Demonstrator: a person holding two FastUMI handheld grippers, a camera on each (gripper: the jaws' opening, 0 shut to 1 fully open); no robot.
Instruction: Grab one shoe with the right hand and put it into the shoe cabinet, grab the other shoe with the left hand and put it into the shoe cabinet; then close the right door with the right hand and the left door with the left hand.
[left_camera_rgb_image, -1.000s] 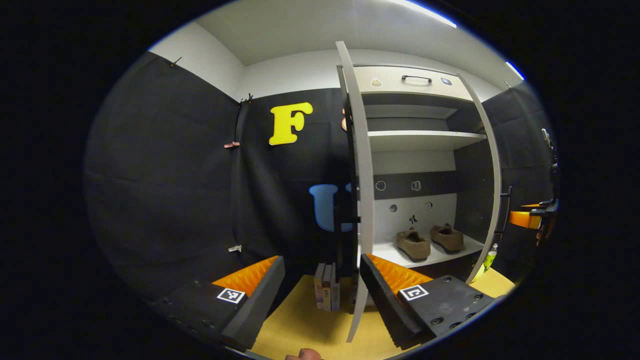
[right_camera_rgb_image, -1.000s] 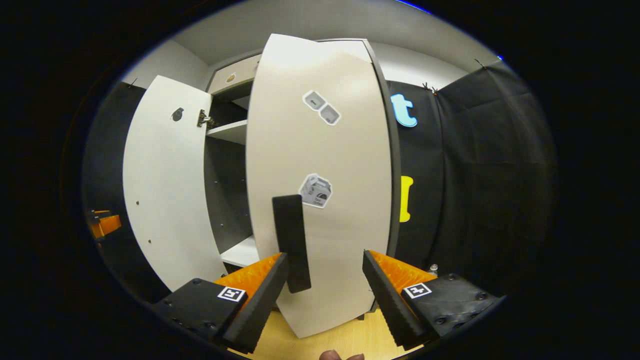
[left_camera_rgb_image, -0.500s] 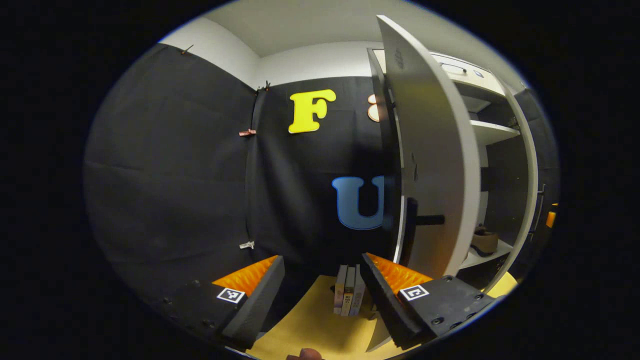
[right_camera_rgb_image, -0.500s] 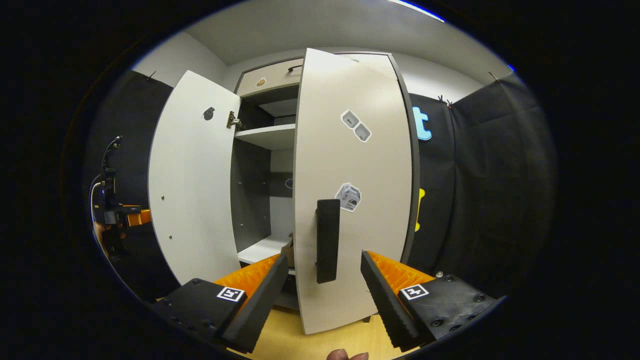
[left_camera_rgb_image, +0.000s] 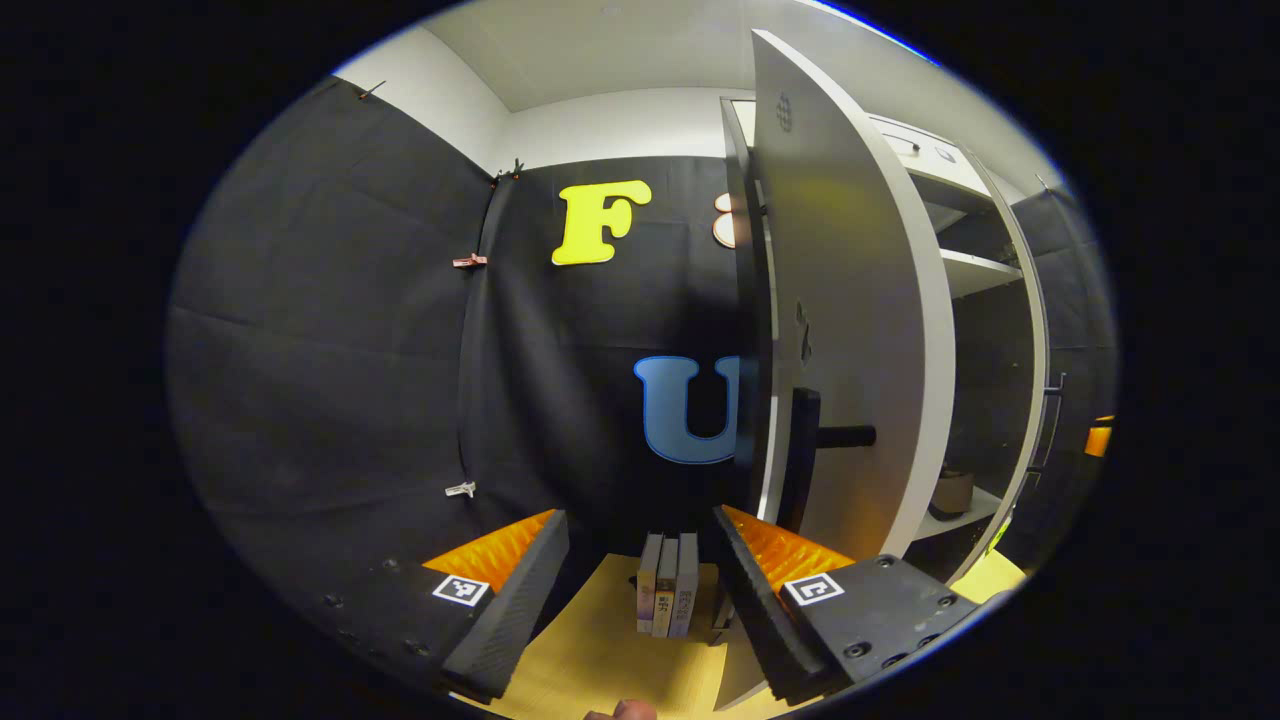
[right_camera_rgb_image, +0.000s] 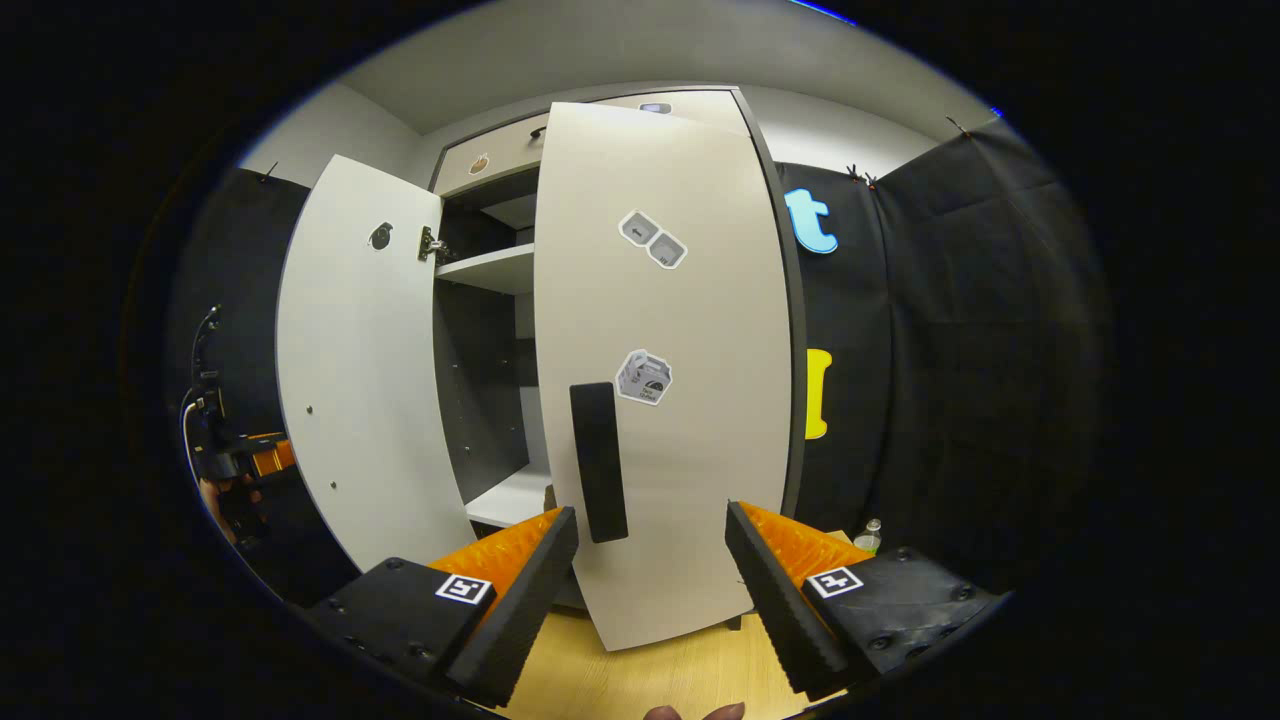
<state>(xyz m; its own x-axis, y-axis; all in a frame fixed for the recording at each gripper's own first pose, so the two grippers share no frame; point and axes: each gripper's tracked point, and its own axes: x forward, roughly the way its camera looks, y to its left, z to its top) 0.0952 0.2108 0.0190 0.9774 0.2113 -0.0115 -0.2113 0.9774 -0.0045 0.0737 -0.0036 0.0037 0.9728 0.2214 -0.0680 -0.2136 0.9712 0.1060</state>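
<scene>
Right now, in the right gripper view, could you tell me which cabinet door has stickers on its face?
The right door, with the dark handle just beyond the open jaws, carries them. The left door, swung wide, shows only its plain inner side.

Left gripper view: beside left door (left_camera_rgb_image: 850, 330), facing wall. Right gripper view: close before right door (right_camera_rgb_image: 665, 360) (shared: cabinet interior).

Recording booth: black cloth walls (left_camera_rgb_image: 330, 330), shoe cabinet (right_camera_rgb_image: 480, 170), wooden floor (right_camera_rgb_image: 640, 670).
</scene>
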